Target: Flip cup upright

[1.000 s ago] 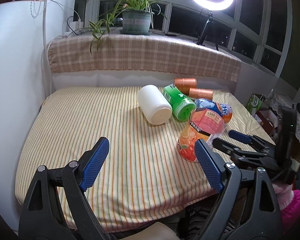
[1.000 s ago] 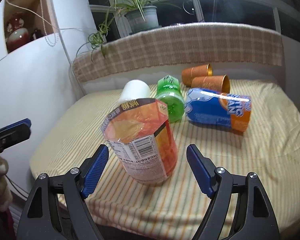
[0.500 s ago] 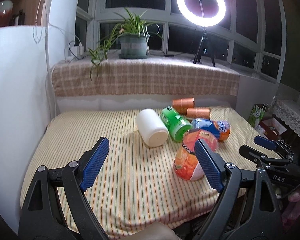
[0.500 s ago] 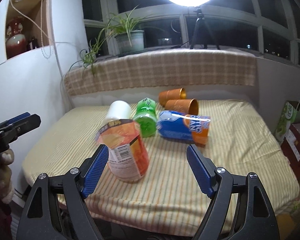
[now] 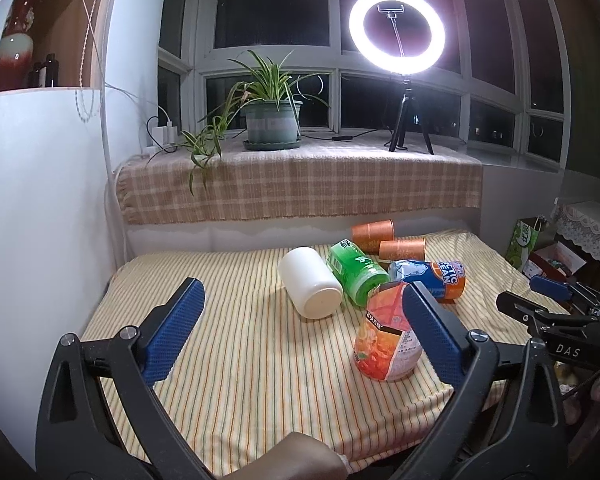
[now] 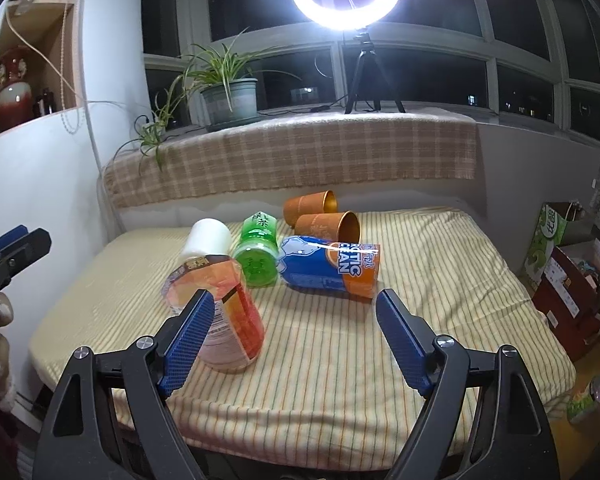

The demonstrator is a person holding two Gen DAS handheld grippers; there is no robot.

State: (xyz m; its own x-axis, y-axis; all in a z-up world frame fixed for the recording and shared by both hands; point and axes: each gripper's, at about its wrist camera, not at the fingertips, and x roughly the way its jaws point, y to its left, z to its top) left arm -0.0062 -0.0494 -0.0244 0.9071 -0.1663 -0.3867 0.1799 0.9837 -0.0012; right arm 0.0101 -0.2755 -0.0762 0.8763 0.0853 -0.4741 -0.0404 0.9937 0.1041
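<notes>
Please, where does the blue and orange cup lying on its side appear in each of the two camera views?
Left wrist view: the blue and orange cup lying on its side is right of centre, just beyond the right blue pad.
Right wrist view: the same cup is at the centre, above the open jaws.
Shared landmark: the green cup lying on its side lies directly to its left in both views.

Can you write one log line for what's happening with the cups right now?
orange juice cup: standing, tilted | left gripper: open, empty | right gripper: open, empty | white cup, green cup: lying down
</notes>
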